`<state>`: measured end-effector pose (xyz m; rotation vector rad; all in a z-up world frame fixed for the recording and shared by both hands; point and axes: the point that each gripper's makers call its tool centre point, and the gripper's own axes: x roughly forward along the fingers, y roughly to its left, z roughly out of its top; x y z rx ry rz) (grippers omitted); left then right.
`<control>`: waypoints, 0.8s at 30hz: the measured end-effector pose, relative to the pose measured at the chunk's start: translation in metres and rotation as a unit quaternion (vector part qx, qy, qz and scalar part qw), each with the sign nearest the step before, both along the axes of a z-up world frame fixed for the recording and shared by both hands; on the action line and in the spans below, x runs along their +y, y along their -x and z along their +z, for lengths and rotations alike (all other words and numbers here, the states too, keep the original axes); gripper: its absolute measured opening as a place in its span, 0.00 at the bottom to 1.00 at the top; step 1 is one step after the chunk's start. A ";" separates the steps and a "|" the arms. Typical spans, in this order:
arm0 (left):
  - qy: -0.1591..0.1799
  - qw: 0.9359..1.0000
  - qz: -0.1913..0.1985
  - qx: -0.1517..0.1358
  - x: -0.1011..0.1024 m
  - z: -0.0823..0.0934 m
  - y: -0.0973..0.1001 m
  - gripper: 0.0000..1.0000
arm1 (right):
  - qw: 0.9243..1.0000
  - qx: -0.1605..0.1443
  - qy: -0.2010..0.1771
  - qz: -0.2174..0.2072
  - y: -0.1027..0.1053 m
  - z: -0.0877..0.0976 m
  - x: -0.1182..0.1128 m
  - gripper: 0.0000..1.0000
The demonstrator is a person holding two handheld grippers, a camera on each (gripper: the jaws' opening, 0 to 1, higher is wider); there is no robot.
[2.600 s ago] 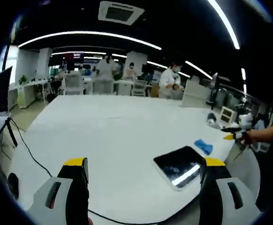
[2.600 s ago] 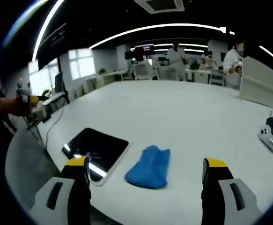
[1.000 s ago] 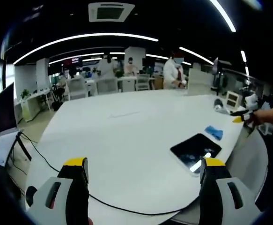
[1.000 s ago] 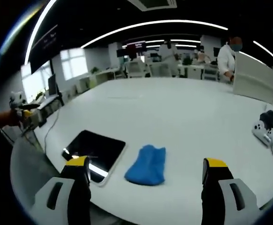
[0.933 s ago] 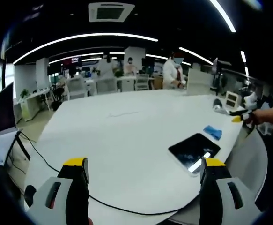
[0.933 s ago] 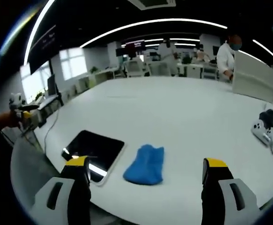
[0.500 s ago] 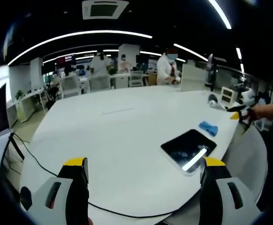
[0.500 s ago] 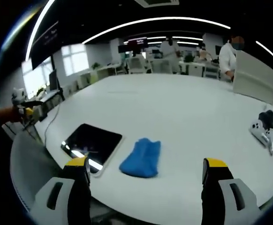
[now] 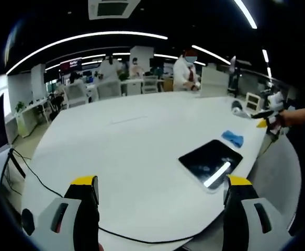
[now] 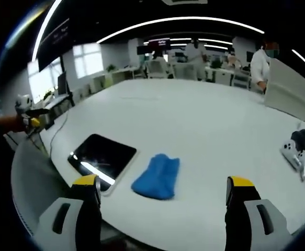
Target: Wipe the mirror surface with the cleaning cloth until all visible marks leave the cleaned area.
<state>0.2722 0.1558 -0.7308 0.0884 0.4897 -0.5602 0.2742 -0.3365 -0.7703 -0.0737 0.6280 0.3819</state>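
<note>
A dark rectangular mirror (image 10: 102, 155) lies flat on the white table (image 10: 194, 120) near its front edge, reflecting a ceiling light strip. A crumpled blue cleaning cloth (image 10: 156, 177) rests just right of it, apart from it. My right gripper (image 10: 162, 206) stands open above the table edge, with the cloth ahead between its jaws. In the left gripper view the mirror (image 9: 211, 158) and the cloth (image 9: 233, 138) lie far to the right. My left gripper (image 9: 160, 209) is open and holds nothing. The right gripper (image 9: 267, 119) comes in at the far right there.
A black cable (image 9: 53, 196) runs along the table's left edge in the left gripper view. A white game controller (image 10: 294, 152) and a dark round object (image 10: 301, 139) sit at the table's right. A white board (image 10: 290, 89) stands behind. People stand by desks in the background.
Both cameras have drifted a little; the mirror and the cloth lie where they did on the table. Both grippers stay open.
</note>
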 end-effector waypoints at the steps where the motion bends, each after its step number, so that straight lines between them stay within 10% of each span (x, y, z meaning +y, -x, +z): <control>1: 0.000 1.000 0.001 0.003 0.000 -0.001 -0.001 1.00 | 1.000 0.000 0.000 0.000 0.000 0.000 0.000 0.98; 20: 0.009 1.000 -0.002 -0.004 -0.011 0.006 -0.004 1.00 | 0.998 0.040 0.021 -0.037 -0.038 -0.008 0.012 0.85; 24: 0.010 1.000 -0.003 -0.003 -0.014 0.005 -0.002 1.00 | 0.994 0.093 0.042 -0.044 -0.043 -0.021 0.011 0.78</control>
